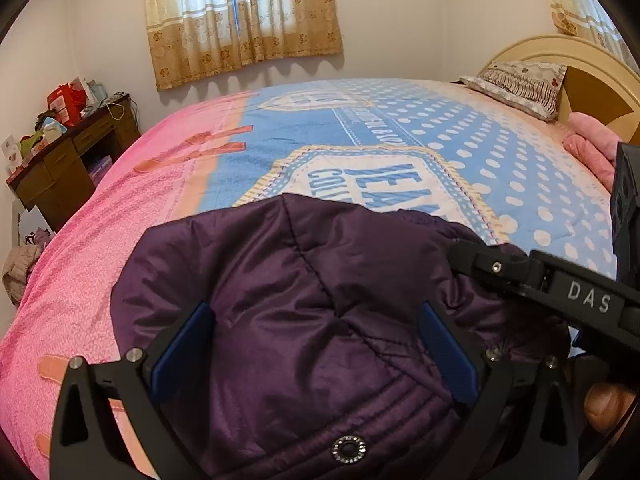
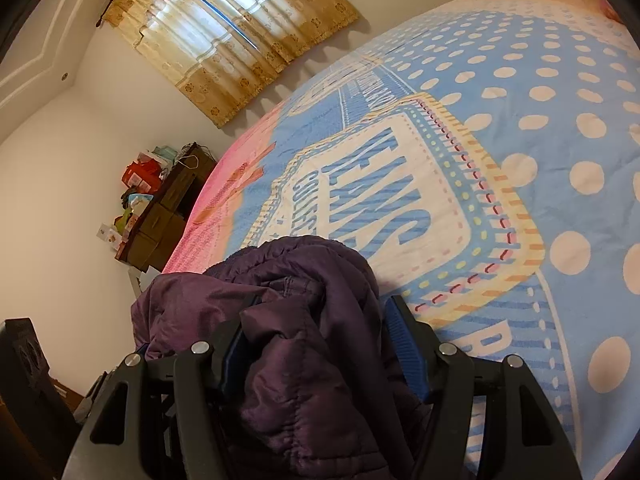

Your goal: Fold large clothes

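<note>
A dark purple quilted jacket (image 1: 304, 280) lies bunched on the near part of the bed. My left gripper (image 1: 316, 344) is open wide just above it. Its blue pads (image 1: 184, 344) stand either side of the smooth fabric without pinching it, and a metal snap (image 1: 349, 449) shows near the bottom edge. My right gripper (image 2: 320, 308) straddles a thick fold of the jacket (image 2: 296, 360). The fold fills the gap, but the ribbed right pad (image 2: 404, 344) shows bare beside the cloth. In the left wrist view a black finger (image 1: 476, 258) of the right gripper rests at the jacket's right side.
The bed carries a pink and blue printed quilt (image 1: 400, 128). A pillow (image 1: 520, 80) and a pink blanket (image 1: 592, 144) lie by the headboard. A dark wooden desk (image 1: 72, 164) piled with clutter stands left of the bed, under a curtained window (image 1: 240, 20). A person's finger (image 1: 604, 404) shows at lower right.
</note>
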Tool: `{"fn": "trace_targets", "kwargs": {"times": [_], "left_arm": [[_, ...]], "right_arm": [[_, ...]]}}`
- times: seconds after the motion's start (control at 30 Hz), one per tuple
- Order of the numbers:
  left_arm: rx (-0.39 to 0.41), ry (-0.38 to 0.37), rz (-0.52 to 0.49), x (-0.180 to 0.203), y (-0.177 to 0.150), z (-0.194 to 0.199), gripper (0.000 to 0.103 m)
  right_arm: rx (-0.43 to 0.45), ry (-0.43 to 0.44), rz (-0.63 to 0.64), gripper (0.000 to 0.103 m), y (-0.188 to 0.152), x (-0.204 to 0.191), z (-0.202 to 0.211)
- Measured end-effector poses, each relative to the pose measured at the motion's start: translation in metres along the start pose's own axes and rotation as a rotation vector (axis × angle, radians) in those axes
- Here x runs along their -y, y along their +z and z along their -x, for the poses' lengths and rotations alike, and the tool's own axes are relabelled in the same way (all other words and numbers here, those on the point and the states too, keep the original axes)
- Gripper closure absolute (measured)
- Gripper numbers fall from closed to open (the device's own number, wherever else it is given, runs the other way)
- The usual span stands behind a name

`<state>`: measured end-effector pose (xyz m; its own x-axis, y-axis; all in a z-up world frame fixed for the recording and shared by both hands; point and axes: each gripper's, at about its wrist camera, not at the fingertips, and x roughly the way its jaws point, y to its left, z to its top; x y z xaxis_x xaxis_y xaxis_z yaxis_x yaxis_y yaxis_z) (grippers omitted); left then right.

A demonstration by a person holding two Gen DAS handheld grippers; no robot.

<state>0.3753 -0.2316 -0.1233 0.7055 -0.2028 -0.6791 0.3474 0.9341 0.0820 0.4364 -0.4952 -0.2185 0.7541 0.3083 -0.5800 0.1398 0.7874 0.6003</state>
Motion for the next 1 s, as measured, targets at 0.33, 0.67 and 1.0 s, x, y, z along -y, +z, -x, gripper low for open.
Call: {"fn": "trace_targets", "kwargs": {"times": [0.33, 0.67, 1.0], "left_arm": [[-0.013, 0.037, -0.019, 0.006, -0.001, -0.006, 0.000], [-0.016, 0.051, -0.023, 0.009, -0.001, -0.008, 0.000], [-0.028, 0.065, -0.027, 0.013, 0.000, -0.012, 0.000]], "right_arm": [[-0.013, 0.002, 0.003, 0.039, -0.003, 0.004, -0.009], [-0.025, 0.019, -0.005, 0.039, -0.003, 0.009, -0.016], [-0.057, 0.033, -0.016, 0.039, 0.001, 0.014, -0.029]]}}
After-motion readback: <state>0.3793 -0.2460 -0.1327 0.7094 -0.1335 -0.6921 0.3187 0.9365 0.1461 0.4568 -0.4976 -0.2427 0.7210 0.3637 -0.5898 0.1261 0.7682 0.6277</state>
